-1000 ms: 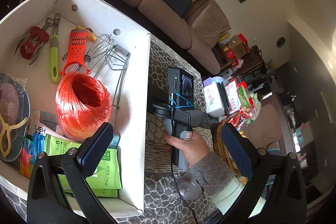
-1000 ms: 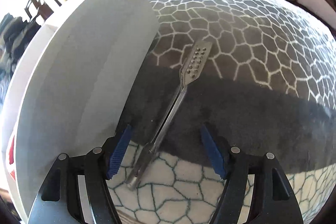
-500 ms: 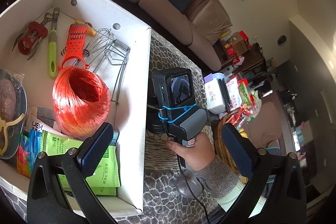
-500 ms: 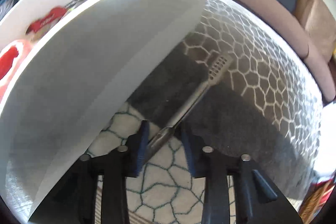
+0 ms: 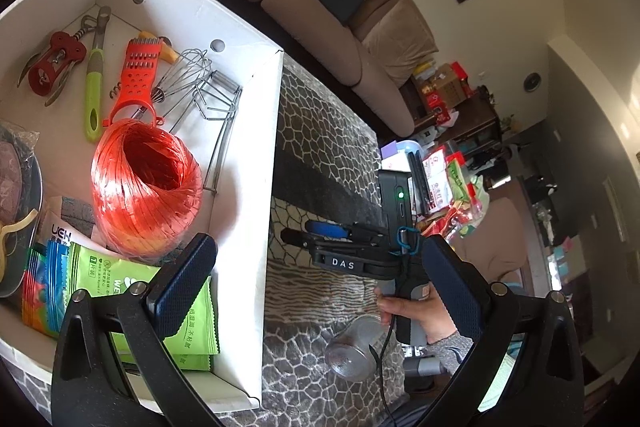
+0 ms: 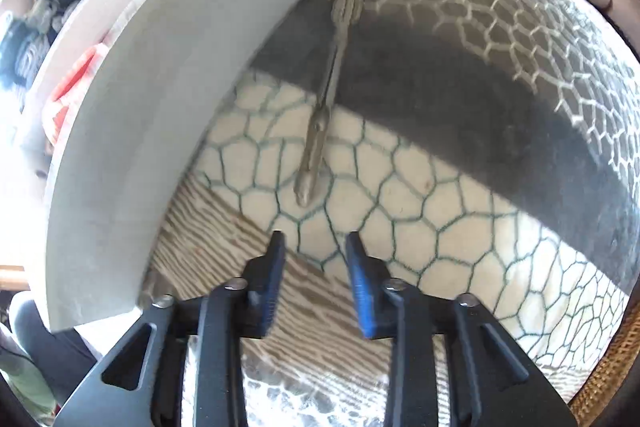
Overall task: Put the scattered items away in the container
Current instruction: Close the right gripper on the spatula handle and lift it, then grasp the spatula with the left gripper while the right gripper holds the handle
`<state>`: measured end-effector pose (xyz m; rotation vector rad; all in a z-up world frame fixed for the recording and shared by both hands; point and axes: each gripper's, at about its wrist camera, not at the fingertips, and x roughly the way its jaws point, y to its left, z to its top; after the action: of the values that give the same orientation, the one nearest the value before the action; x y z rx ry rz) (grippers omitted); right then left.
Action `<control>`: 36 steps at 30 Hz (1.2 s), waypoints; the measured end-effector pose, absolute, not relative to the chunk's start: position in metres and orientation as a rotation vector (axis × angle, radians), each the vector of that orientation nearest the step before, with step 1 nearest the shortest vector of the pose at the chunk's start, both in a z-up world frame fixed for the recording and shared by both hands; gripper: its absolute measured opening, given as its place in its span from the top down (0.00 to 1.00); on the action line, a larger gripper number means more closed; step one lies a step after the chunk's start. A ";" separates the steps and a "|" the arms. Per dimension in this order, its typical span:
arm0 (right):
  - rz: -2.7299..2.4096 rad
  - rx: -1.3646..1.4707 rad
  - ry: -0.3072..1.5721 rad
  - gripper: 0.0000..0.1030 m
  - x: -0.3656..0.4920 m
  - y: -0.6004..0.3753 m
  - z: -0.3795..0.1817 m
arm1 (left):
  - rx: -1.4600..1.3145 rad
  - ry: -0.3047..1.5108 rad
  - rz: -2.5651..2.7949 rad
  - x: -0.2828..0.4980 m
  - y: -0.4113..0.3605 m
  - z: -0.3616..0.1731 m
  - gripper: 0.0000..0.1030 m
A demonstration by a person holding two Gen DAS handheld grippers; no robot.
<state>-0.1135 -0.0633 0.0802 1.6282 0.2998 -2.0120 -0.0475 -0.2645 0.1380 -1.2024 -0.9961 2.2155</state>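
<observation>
Claw states first: right claw narrowed to a small gap, nothing between its pads, hovering just short of the metal tongs' handle end. Tongs lie flat on the patterned bench cloth, apart from the claw, running away alongside the white container's outer wall; far perforated tip close to that wall, contact cannot be told. Left claw wide, empty, above the container's near corner. Inside the container, near to far: green packets, orange twine ball, orange grater, wire whisk, red corkscrew.
</observation>
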 end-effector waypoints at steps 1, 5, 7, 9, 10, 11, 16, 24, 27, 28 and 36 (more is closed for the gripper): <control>-2.057 1.593 0.284 0.39 -0.118 -0.068 0.087 | -1.203 -0.999 2.217 -0.047 -0.265 0.138 0.00; -2.133 1.558 0.133 0.37 -0.146 -0.079 0.090 | -1.205 -1.008 2.219 -0.048 -0.270 0.137 0.00; -2.110 1.583 0.014 0.37 -0.158 -0.067 0.080 | -1.200 -1.016 2.217 -0.049 -0.272 0.137 0.00; -2.124 1.615 -0.033 0.37 -0.164 -0.060 0.068 | -1.201 -1.022 2.213 -0.050 -0.274 0.136 0.00; -2.147 1.622 -0.014 0.37 -0.163 -0.061 0.068 | -1.202 -1.025 2.211 -0.050 -0.275 0.136 0.00; -2.160 1.621 0.018 0.37 -0.165 -0.065 0.066 | -1.204 -1.030 2.209 -0.050 -0.276 0.136 0.00; -2.212 1.597 0.363 0.48 -0.169 -0.099 0.057 | -1.199 -1.049 2.206 -0.050 -0.279 0.136 0.00; -2.097 1.626 0.298 0.90 -0.155 -0.088 0.071 | -1.205 -1.029 2.198 -0.051 -0.274 0.137 0.00; -2.055 1.669 0.209 0.90 -0.137 -0.070 0.082 | -1.204 -0.998 2.192 -0.049 -0.267 0.141 0.00; -2.039 1.683 0.182 0.90 -0.131 -0.063 0.086 | -1.200 -0.987 2.191 -0.047 -0.264 0.143 0.00; -1.977 1.737 0.015 0.90 -0.064 0.010 0.128 | -1.265 -0.926 2.022 -0.029 -0.209 0.138 0.00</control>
<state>-0.0643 0.0104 0.1276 1.7373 0.0153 -1.9771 -0.0292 -0.2091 0.1376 -1.2651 -0.9258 2.0219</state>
